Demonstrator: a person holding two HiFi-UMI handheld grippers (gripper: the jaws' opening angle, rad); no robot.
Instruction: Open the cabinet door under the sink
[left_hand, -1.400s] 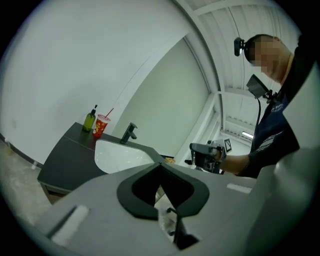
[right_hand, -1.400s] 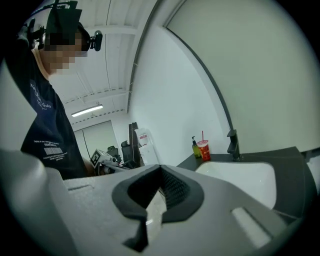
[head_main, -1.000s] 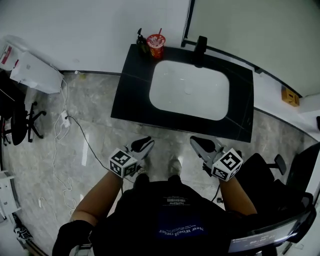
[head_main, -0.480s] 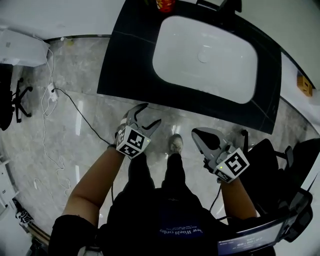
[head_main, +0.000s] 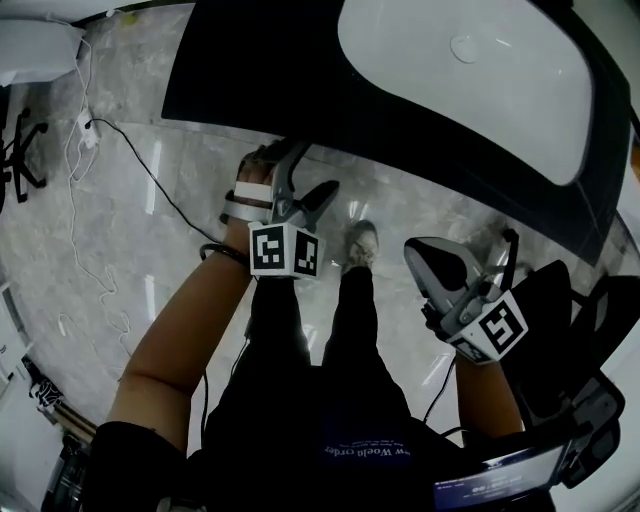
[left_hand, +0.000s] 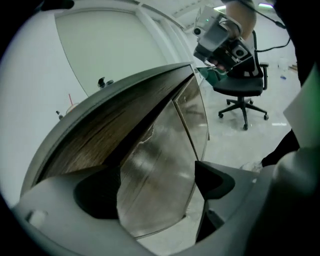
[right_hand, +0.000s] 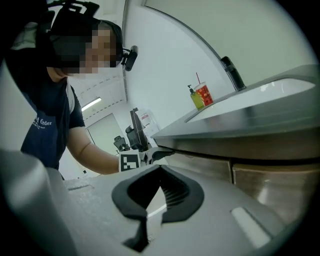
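Note:
The glossy cabinet door (left_hand: 155, 165) hangs under the dark sink counter (head_main: 260, 80), with a seam to its neighbour on the right; from the right gripper view the door (right_hand: 280, 185) shows below the counter edge. In the head view the doors are hidden beneath the counter. My left gripper (head_main: 308, 168) sits just under the counter's front edge, close to the door; its jaws have just been opening, and the left gripper (left_hand: 155, 192) is open with nothing between the pads. My right gripper (head_main: 425, 255) stands shut and empty, lower right, apart from the cabinet; the right gripper (right_hand: 147, 217) shows its tips meeting.
A white basin (head_main: 470, 80) fills the counter. A red cup (right_hand: 202, 93), a green bottle and a black faucet (right_hand: 232, 72) stand at the back. An office chair (left_hand: 242, 95) is to the right, a cable (head_main: 130, 150) trails on the floor at left, and my shoes (head_main: 360, 240) are by the cabinet.
Both grippers have sunk and the view has closed in on the counter. The left gripper rolled, moved up to the counter's front edge and opened its jaws. The right stayed shut.

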